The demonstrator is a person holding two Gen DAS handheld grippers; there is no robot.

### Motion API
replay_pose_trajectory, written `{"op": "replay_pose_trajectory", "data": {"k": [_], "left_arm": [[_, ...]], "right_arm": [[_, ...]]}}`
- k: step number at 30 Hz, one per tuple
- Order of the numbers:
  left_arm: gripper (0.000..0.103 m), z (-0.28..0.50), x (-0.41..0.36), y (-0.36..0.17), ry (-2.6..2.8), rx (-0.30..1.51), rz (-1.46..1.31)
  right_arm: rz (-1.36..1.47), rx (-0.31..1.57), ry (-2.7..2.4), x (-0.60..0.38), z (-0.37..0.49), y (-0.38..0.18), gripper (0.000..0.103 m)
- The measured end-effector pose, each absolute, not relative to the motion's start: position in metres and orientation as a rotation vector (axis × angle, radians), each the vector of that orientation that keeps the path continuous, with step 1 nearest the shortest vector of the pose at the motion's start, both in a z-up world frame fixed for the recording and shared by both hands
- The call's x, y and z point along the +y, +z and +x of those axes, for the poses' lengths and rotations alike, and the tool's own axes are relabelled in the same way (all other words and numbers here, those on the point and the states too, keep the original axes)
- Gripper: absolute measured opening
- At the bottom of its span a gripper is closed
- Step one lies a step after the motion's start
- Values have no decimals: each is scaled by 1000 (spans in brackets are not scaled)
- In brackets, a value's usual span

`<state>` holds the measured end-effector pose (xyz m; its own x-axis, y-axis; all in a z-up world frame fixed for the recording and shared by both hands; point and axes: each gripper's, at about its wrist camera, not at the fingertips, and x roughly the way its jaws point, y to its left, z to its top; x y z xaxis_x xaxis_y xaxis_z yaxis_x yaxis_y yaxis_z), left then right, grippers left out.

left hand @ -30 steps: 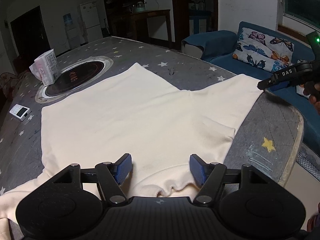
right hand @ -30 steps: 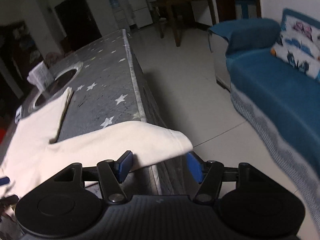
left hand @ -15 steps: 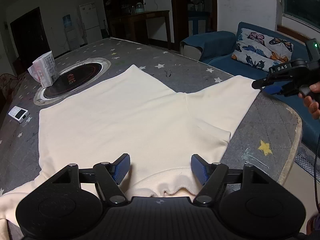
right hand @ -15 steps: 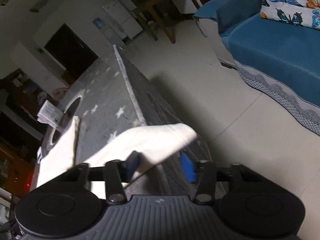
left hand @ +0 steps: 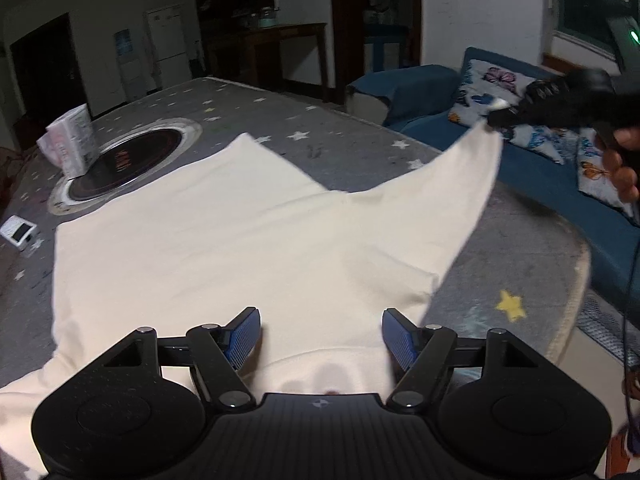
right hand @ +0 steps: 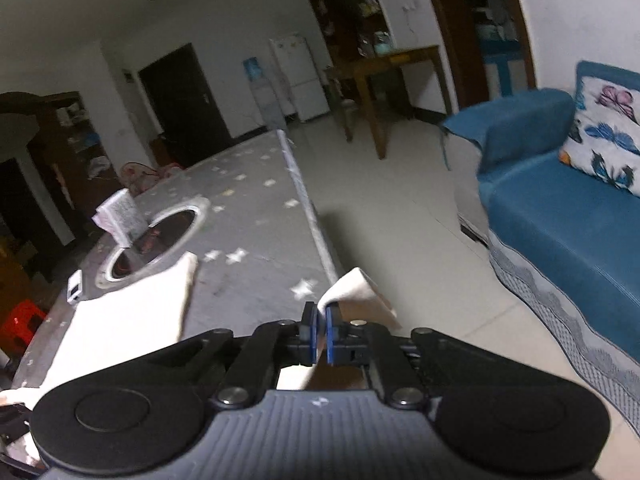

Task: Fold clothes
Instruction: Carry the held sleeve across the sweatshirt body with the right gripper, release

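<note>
Left wrist view: left gripper [left hand: 320, 336] jaws held apart over cream garment [left hand: 224, 240] spread on star-print table [left hand: 512, 248]; nothing gripped.

Right wrist view: right gripper [right hand: 319, 336] jaws just closed, clamped on sleeve end [right hand: 360, 292]; sleeve seen lifted off table.

No legible text in either view. White packet [left hand: 69, 141] standing on bench [left hand: 352, 136] beside round dark inset plate [left hand: 120, 164]: dense print on side, too small and blurred to read. Inset plate: reddish marking at centre, possibly lettering, unreadable. Right gripper [left hand: 494, 118] body in left wrist view: motion-blurred, faint pale marks, not decipherable. Small white device [left hand: 18, 232] near bench edge: no readable label.
</note>
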<state>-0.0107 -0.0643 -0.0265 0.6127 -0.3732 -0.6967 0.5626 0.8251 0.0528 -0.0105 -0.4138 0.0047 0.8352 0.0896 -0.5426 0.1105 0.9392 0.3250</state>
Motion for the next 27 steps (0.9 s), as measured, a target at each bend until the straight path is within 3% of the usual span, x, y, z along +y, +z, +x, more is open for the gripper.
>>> {"op": "replay_pose_trajectory", "data": {"k": [9, 14, 24, 27], "left_arm": [[71, -20, -85, -24, -679, 717, 246], [71, -20, -94, -27, -701, 722, 242], [71, -20, -94, -29, -714, 728, 229], [71, -18, -94, -30, -715, 735, 225]], "right_arm": [[274, 509, 130, -374, 1, 53, 3], [257, 559, 151, -361, 9, 54, 5], [210, 745, -43, -378, 12, -17, 45], [223, 763, -80, -389, 10, -32, 45]]}}
